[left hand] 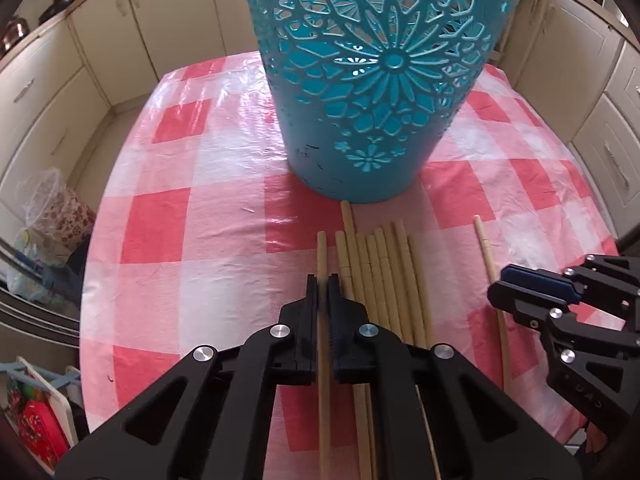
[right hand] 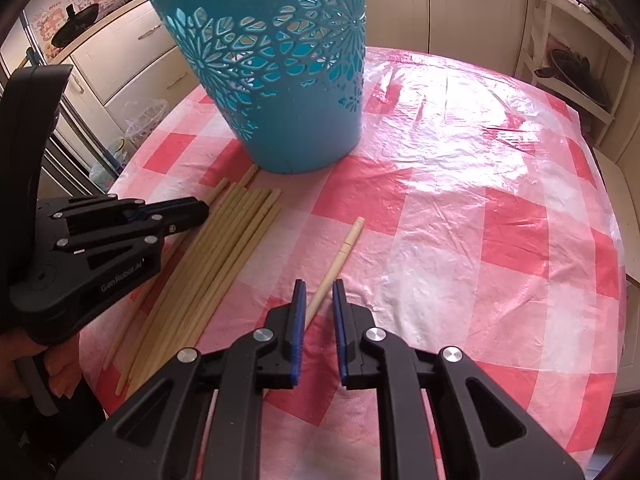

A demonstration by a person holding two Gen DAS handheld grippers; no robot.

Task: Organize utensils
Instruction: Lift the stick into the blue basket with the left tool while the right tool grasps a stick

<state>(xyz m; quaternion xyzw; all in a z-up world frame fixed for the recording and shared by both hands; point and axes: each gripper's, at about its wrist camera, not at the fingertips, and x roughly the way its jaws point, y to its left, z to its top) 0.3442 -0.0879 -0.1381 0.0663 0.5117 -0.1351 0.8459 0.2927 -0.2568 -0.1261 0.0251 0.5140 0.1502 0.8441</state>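
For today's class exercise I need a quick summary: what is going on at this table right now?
A person holds a hand-held gripper in each hand over a checked table. The left hand-held gripper is shut on one chopstick at the edge of a bundle. The right hand-held gripper straddles a separate chopstick, slightly open, not clamping it. A teal basket stands just behind the chopsticks.
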